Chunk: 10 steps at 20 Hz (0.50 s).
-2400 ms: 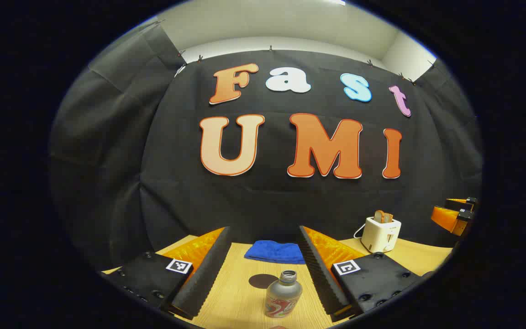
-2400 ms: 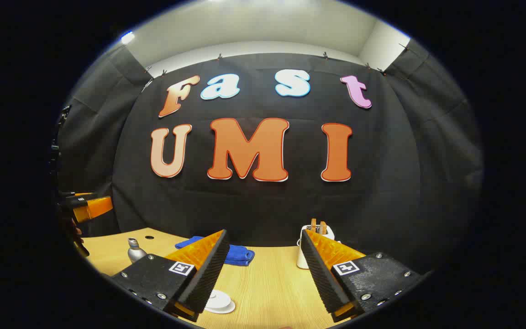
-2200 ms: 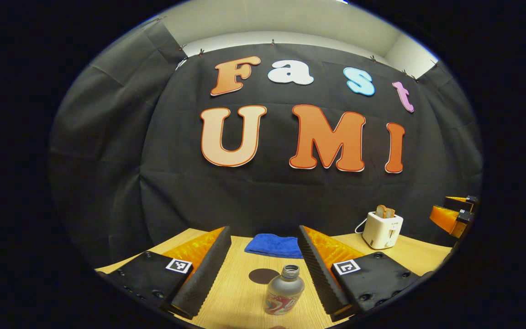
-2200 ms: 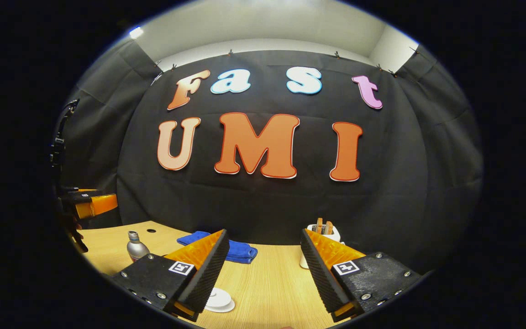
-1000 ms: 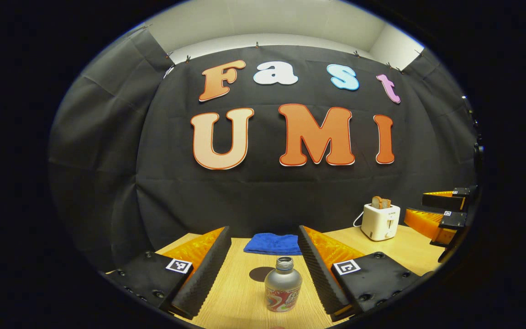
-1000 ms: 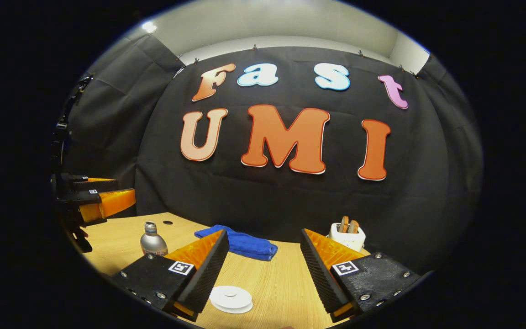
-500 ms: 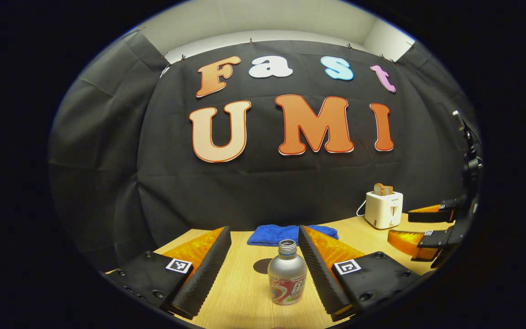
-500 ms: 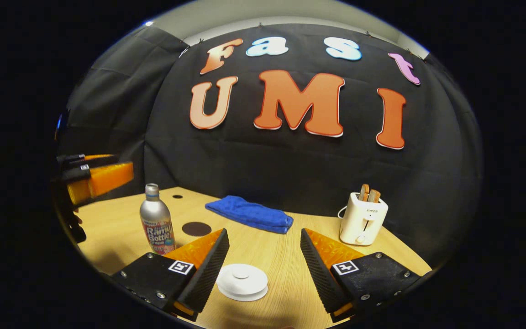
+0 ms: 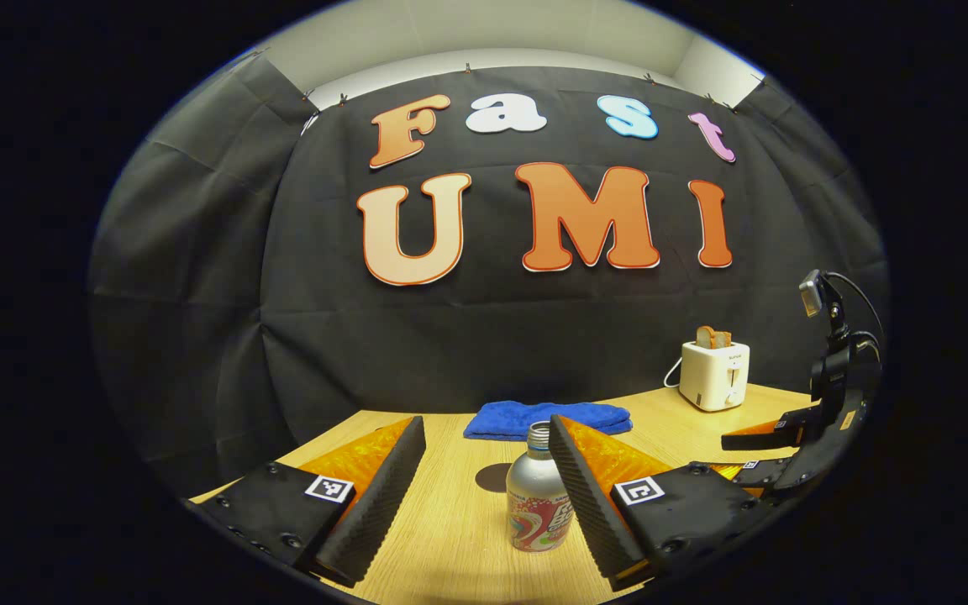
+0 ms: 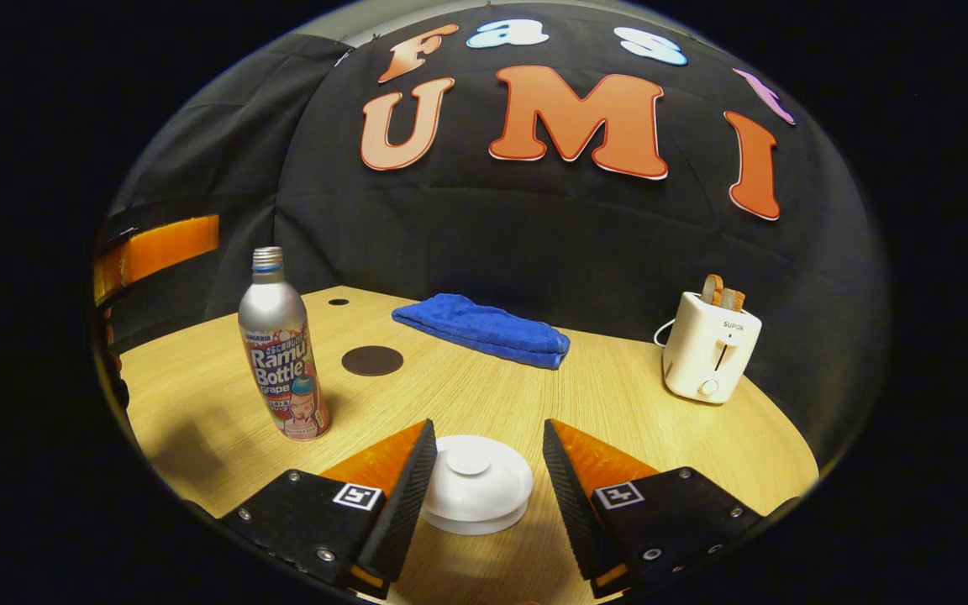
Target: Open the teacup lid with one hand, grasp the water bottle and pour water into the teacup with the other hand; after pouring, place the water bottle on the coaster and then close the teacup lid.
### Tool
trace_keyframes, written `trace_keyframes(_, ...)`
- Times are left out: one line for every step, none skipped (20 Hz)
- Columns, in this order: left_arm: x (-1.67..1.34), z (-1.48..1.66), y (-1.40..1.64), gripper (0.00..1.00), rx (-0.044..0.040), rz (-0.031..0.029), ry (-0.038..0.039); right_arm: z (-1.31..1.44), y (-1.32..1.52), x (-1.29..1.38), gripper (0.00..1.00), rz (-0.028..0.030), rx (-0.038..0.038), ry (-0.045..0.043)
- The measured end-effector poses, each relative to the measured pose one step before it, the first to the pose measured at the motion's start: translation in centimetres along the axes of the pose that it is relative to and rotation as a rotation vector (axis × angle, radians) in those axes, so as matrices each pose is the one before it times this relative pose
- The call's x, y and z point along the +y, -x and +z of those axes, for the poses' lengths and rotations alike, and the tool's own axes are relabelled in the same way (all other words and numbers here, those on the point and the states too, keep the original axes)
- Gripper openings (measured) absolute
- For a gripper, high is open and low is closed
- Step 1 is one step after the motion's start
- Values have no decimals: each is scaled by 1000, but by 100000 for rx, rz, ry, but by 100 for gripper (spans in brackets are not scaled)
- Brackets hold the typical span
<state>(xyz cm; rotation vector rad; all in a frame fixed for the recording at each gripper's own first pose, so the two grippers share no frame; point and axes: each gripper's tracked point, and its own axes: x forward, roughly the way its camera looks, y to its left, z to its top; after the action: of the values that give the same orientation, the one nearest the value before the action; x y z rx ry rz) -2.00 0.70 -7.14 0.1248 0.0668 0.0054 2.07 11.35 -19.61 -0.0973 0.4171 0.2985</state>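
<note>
Right gripper (image 10: 484,470) gaped wide, straddling teacup lid (image 10: 474,491), gripping nothing, set to lift. Left gripper (image 9: 484,483) likewise parted; water bottle (image 9: 539,500) at its one o'clock, awaiting grasp.

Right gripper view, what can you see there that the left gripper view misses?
Right gripper view: the white teacup lid, sitting low between the open right claw's fingers. Left gripper view: the cabled mount rising from that same claw. Shared: the silver water bottle, dark round coaster, blue towel, white toaster with bread, and the wooden table.
</note>
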Motion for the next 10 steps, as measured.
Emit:
trace_keyframes(129, -217, 42, 97, 395, 168, 65, -269, -138, 168, 70, 751, 848, -236)
trace_keyframes(111, -95, -48, 97, 461, 103, 94, -303, -158, 310, 71, 1137, 875, -559)
trace_keyframes(18, -111, 118, 97, 291, 53, -93, -116, -226, 332, 66, 1340, 679, -780)
trace_keyframes(46, -90, -117, 97, 132, 144, -106, -326, -164, 554, 64, 1804, 1292, -496)
trace_keyframes(148, -43, 10, 97, -73, 235, -241, -247, -104, 231, 60, 722, 1068, -76)
trace_keyframes(105, 11, 32, 97, -38, 171, -177, 293, -2, -2, 58, 30, -1271, 259)
trace_keyframes(-56, -164, 2, 97, 202, 31, 5, 37, 72, -20, 55, 199, 47, 655)
trace_keyframes(-142, -97, -44, 97, 472, -228, 176, 45, -47, -67, 53, 131, -136, 122)
trace_keyframes(-106, -210, -34, 97, 483, -270, 126, 41, 0, -54, 50, 152, 3, -132)
trace_keyframes(47, -49, 49, 97, 155, -16, 160, -37, 77, 2, 48, 50, 172, -333)
